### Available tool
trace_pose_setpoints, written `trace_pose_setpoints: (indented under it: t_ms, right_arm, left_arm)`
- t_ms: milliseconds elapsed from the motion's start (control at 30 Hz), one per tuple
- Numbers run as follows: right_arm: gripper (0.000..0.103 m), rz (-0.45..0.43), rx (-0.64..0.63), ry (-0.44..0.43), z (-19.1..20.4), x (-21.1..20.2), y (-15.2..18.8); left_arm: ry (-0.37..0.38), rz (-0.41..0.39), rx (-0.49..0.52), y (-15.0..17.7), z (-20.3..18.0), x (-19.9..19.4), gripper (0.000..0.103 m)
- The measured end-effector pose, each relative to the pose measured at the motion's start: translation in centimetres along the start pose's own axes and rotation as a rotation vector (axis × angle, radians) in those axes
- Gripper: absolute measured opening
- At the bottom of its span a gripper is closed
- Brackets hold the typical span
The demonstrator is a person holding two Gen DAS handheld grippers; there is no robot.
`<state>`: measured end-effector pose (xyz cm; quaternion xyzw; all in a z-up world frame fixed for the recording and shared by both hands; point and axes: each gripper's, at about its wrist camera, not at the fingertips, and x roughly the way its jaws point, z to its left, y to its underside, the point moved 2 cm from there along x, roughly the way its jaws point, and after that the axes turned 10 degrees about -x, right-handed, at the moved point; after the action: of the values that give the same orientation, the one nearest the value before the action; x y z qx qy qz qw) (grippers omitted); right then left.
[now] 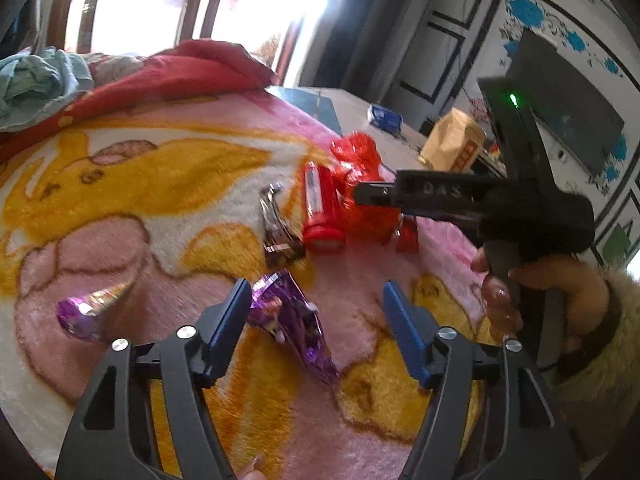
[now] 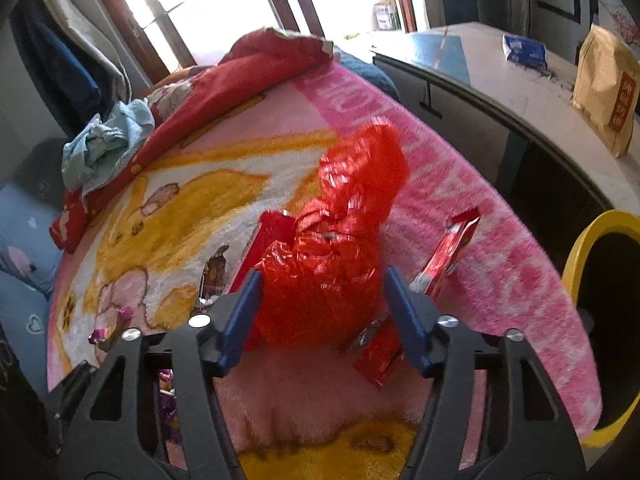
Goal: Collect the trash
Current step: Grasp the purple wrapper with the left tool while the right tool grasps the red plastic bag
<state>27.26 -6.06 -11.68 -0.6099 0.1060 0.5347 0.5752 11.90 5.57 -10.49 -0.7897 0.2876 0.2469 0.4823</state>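
This was a bedroom in a home. A bed [image 2: 460,208] lay under a plush pink blanket [image 1: 168,184] printed with yellow cartoon figures, with a red quilt [image 1: 192,68] and crumpled pale blue clothing [image 2: 108,140] heaped at its far end. Behind it stood a wood-framed window [image 2: 224,8], bright with daylight. Beside the bed ran a pale surface [image 2: 500,80] carrying a paper bag [image 2: 608,88], and a dark flat screen [image 1: 568,104] stood against a white wall with blue flower decals [image 1: 528,12].
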Motion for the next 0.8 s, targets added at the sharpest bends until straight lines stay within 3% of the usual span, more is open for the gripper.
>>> trace_pose_setpoints:
  t_ms: [133,333,467,800]
  right_arm:
    - [0.031,0.002,-0.005,-0.009,0.1,0.0,0.5]
    - [0.018,-0.035,-0.002,-0.043,0.2,-1.0,0.7]
    - [0.014,-0.058,-0.012,-0.063,0.5,-1.8,0.7]
    - [0.013,-0.106,-0.05,-0.08,0.8,-4.2,0.4]
  left_arm:
    - [-0.012,0.035,0.007,0.6,0.1,0.8,0.056]
    - [-0.025,0.08,0.0,1.1,0.5,1.9,0.036]
    - [-0.019,0.08,-0.015,1.1,0.9,2.0,0.028]
    - [-0.013,0.035,-0.008,0.6,0.5,0.8,0.022]
